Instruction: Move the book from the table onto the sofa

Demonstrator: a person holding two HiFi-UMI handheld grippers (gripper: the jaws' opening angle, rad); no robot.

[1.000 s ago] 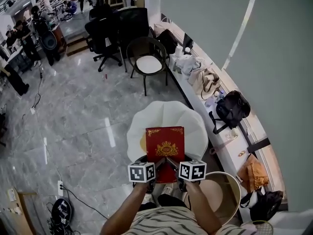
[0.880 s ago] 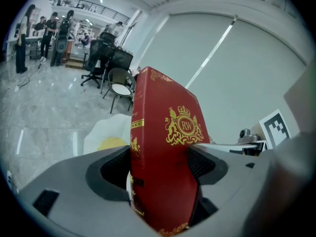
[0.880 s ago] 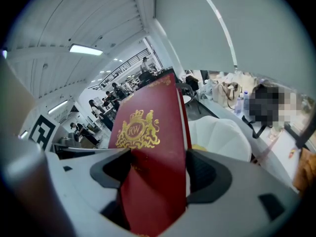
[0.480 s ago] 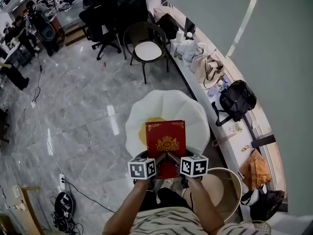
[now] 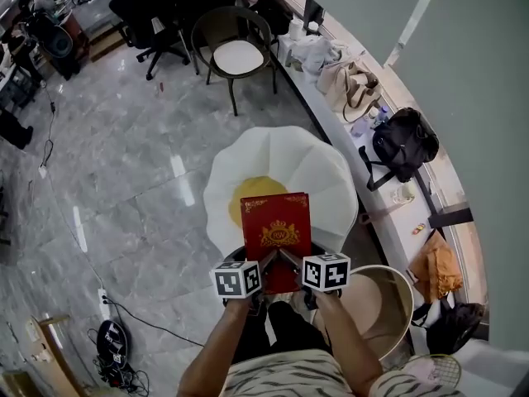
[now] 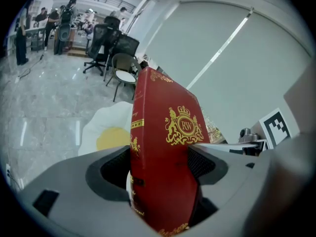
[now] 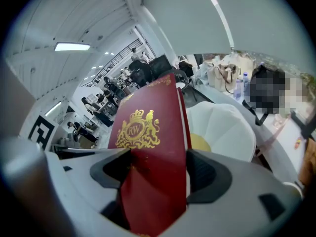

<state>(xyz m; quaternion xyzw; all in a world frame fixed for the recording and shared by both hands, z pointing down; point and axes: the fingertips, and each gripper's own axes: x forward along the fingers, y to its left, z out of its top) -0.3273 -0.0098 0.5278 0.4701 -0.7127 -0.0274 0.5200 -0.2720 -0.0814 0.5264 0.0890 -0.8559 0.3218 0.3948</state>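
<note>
Head view gives me the change first: the grey marble floor is sliding back under me. Over the last second the chair with the white seat and the tan bag have climbed toward the top of the frame, so I am walking forward.

The sofa, a white flower-shaped seat with a yellow centre, now fills more of the frame and sits squarely ahead. A second ago it looked smaller and lay mostly behind the book.

The book, red with a gold crest, has not shifted in its grip. It is carried in the air, cover up, with its far half over the yellow centre and its near end reaching back past the sofa's front edge. I cannot tell how high above the cushion it hangs.

My left gripper is clamped on the near end of the book, a jaw pressed to each face. My right gripper bites the same end from the other side, equally tight.

I judge the carry nearly finished: the book is clear of the table and already over its target. What remains is to reach a little farther, lower it flat onto the cushion, and only then let both grips go.
</note>
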